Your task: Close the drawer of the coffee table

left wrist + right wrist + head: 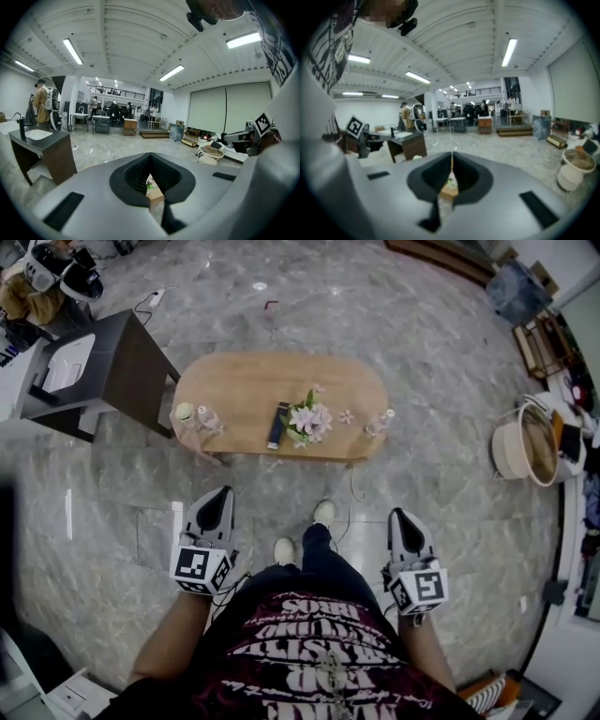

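The oval wooden coffee table [244, 381] stands on the marble floor ahead of me. It carries a bunch of flowers [308, 419], a dark remote [277, 424] and small bottles near both ends. At its front left corner something pale sticks out [194, 432]; I cannot tell whether it is the drawer. My left gripper [217, 498] and right gripper [398, 518] hover well short of the table, above the floor, both shut and empty. Between the shut jaws of the left gripper [151, 157] and the right gripper [452, 155], the gripper views show only a sliver of the table [154, 193].
A dark cabinet with a white basin [112, 362] stands left of the table. A round white basket [525, 442] and shelves sit at the right. My feet [323, 513] are between the grippers, near a thin cable [354, 488]. A person [41, 101] stands far left.
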Demonstrator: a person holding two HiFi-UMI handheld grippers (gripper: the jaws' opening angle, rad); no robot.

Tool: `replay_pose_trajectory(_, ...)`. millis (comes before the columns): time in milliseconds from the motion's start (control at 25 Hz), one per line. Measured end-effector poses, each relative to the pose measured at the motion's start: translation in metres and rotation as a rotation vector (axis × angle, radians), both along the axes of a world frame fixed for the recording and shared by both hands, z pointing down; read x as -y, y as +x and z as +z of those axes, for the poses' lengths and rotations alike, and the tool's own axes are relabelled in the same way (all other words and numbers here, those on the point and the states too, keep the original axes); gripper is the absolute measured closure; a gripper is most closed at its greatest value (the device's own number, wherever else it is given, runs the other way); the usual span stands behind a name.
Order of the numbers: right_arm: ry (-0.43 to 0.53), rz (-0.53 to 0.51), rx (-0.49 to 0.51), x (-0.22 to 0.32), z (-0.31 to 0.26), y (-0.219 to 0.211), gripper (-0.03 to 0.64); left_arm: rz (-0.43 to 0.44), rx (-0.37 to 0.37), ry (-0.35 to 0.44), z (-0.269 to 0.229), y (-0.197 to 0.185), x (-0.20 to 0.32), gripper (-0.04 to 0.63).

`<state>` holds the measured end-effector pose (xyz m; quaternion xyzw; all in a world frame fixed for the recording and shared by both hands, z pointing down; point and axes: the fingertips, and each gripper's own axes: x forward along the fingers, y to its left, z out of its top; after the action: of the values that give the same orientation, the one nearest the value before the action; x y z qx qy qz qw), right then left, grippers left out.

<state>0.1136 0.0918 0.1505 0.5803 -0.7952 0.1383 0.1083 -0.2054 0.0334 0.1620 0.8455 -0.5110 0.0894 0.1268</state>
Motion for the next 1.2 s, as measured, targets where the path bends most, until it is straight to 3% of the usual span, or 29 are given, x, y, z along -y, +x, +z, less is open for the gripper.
replay_pose_trajectory(120, -0.035, -0.005, -0.01, 0.014, 0.017, 0.015, 0.581, 0.031, -0.015, -0.027, 0.013, 0.021, 0.012, 0.572)
replay_pose_trajectory(320, -0.092, -0.043, -0.046, 0.045, 0.058, 0.042, 0.581, 0.084, 0.035, -0.11, 0.057, 0.055, 0.045, 0.571)
replay_pose_trajectory(560, -0.253, -0.129, -0.127, 0.079, 0.127, 0.076, 0.581, 0.13, 0.128, -0.292, 0.13, 0.08, 0.067, 0.571)
replay_pose_trajectory(720, -0.288, -0.222, -0.16, 0.109, 0.184, 0.091, 0.581, 0.122, 0.23, -0.378, 0.184, 0.084, 0.086, 0.572)
replay_pose_trajectory(1200, -0.435, -0.448, -0.333, 0.163, 0.411, 0.105, 0.581, 0.225, 0.328, -0.488, 0.429, 0.081, 0.097, 0.571)
